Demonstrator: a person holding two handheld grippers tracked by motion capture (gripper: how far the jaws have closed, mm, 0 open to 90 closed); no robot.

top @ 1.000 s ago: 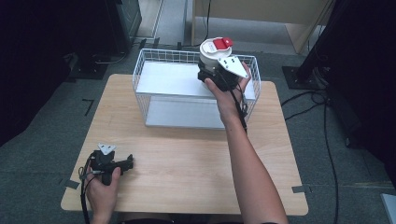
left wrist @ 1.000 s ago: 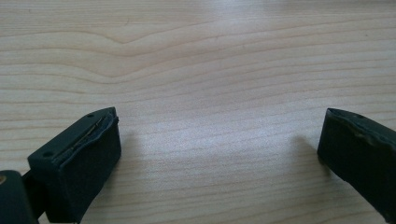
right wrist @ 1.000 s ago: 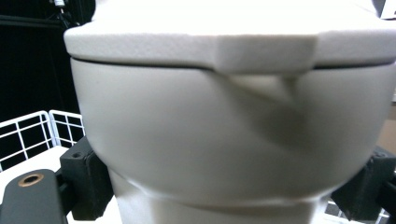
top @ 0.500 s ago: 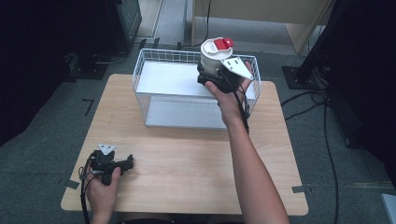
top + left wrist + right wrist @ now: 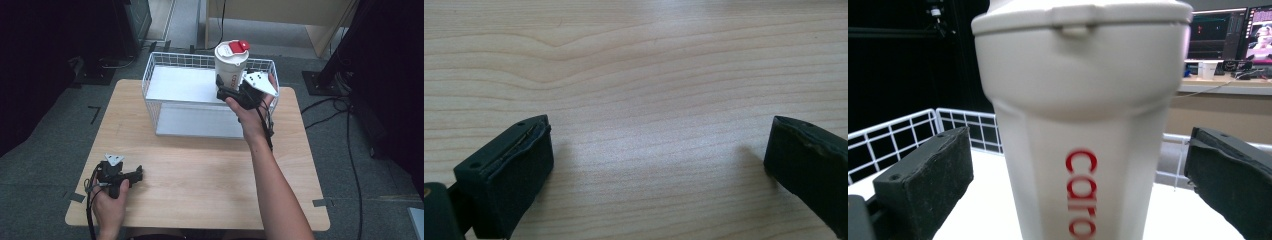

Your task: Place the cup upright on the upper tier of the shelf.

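gripping white shaker (image 5: 231,65) above wire basket (image 5: 165,66).

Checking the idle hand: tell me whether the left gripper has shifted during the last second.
No. The left gripper rests by the table's near-left corner, as before.

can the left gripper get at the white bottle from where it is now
Probably not as things stand: the left gripper rests open on the near table edge, while the white bottle stands across the table in the wire basket, between the right gripper's jaws.
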